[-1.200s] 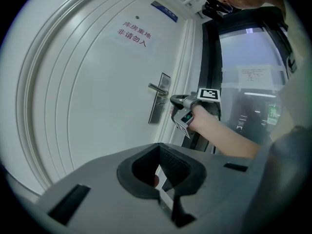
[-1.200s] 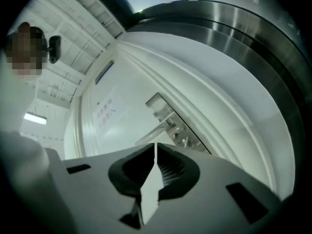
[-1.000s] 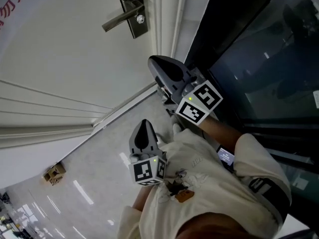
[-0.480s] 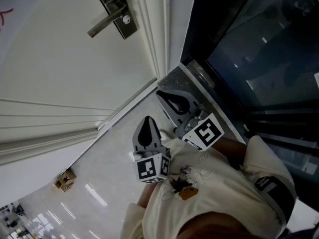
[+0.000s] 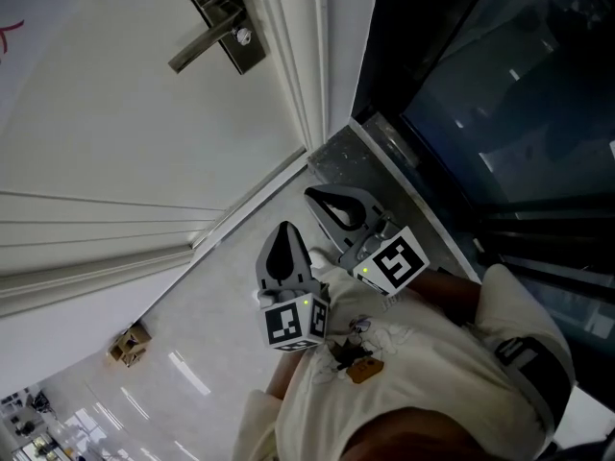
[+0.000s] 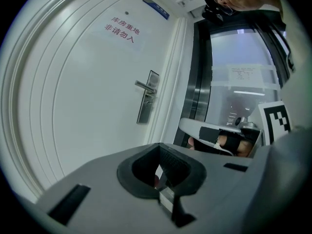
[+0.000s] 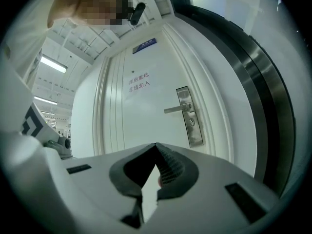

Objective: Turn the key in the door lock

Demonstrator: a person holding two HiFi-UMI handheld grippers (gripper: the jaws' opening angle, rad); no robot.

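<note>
The white door [image 5: 115, 133] carries a metal lock plate [image 5: 223, 22] with a lever handle [image 5: 200, 50] and a small round cylinder [image 5: 245, 36] under it. I cannot make out a key there. The same lock plate [image 7: 189, 116] shows ahead in the right gripper view, and the lock plate [image 6: 146, 101] is farther off in the left gripper view. Both grippers hang low, well short of the door. My left gripper [image 5: 282, 229] is shut and holds nothing. My right gripper [image 5: 311, 196] beside it is also shut and holds nothing.
A dark glass panel [image 5: 500, 113] with a steel frame [image 5: 384, 152] stands right of the door. A small cardboard box [image 5: 130, 342] lies on the glossy floor at the left. A sign with red characters [image 7: 139, 83] hangs on the door.
My right gripper has dropped and drawn back from the door, ending next to the left one. The left gripper has stayed put. The lock has shifted left in the head view.
</note>
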